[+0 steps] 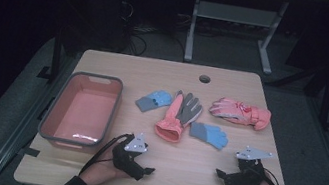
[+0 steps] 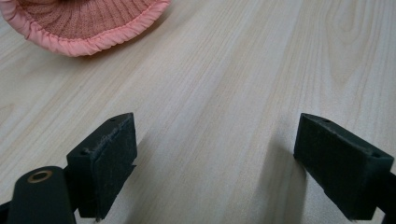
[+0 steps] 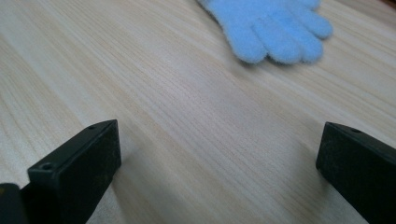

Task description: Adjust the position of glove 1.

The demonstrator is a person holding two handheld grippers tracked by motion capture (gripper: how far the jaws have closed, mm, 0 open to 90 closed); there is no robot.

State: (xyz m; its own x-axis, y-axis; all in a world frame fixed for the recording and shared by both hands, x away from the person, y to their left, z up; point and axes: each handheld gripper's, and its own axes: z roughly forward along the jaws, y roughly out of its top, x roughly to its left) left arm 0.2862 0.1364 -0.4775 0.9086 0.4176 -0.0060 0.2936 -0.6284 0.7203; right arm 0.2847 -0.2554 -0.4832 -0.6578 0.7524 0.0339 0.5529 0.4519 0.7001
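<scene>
Four gloves lie mid-table: a salmon glove [image 1: 174, 119] with grey palm in the centre, its ribbed cuff [image 2: 88, 23] toward the near edge; a blue glove [image 1: 209, 134] just right of it, fingers [image 3: 280, 32] spread flat on the wood; a second blue glove [image 1: 155, 100] at upper left, by the salmon fingertips; a pink glove [image 1: 240, 112] apart at upper right. The left gripper [image 1: 146, 171] rests low on the table [image 1: 178, 181], jaws wide, nothing between them, salmon cuff ahead and off to one side. The right gripper [image 1: 221, 174] likewise: jaws wide and empty, blue fingers ahead. A red bin [image 1: 81, 109] with grey rim sits at the left, empty. Risks, as judged: thin flat fabric may slip past the pads if the jaws come down too shallow; pinching the salmon glove could drag the neighbouring blue ones; a glove held by one fingertip may sag and catch the bin rim.
</scene>
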